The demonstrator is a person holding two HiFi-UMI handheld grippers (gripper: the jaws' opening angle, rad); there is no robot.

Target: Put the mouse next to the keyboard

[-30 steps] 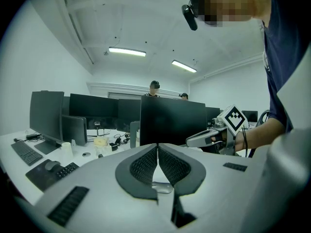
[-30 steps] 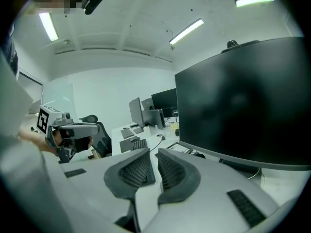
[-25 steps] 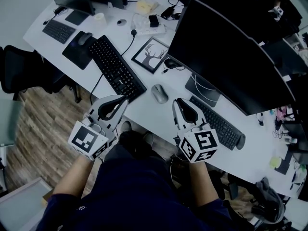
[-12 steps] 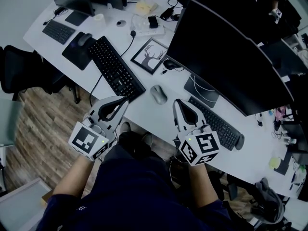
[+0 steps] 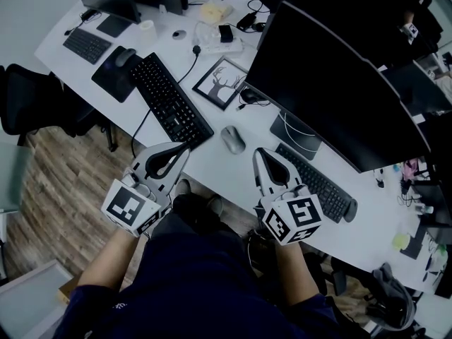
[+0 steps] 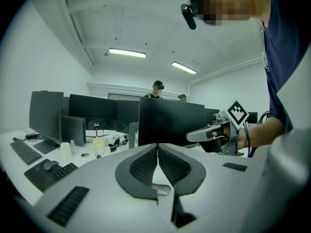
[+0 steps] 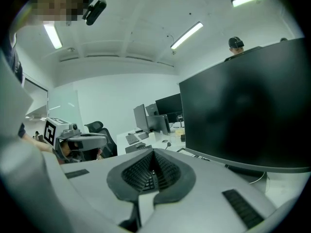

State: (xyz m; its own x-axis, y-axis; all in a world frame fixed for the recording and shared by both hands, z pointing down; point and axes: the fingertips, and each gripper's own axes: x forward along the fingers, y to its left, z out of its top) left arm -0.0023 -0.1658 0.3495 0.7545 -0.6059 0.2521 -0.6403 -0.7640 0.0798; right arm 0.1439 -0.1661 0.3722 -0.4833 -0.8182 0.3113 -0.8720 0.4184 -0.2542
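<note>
A grey mouse (image 5: pixel 233 139) lies on the white desk (image 5: pixel 212 164), between a long black keyboard (image 5: pixel 171 99) to its left and a smaller dark keyboard (image 5: pixel 316 180) under the big monitor. My left gripper (image 5: pixel 186 147) hovers at the desk's near edge, by the long keyboard's near end, jaws shut and empty. My right gripper (image 5: pixel 259 150) is just right of the mouse, also shut and empty. In the left gripper view the mouse (image 6: pixel 163 190) shows behind the closed jaws of the left gripper (image 6: pixel 157 147). The right gripper (image 7: pixel 153 152) looks along the smaller keyboard (image 7: pixel 149 182).
A large dark monitor (image 5: pixel 332 83) overhangs the desk's right half. A framed deer picture (image 5: pixel 221 81) stands behind the mouse. A mouse pad (image 5: pixel 113 73) with a dark mouse, a power strip (image 5: pixel 219 44) and cables lie farther back. An office chair (image 5: pixel 32 104) stands left.
Both grippers and the mouse keep nearly the same places. Only the view has shifted slightly.
</note>
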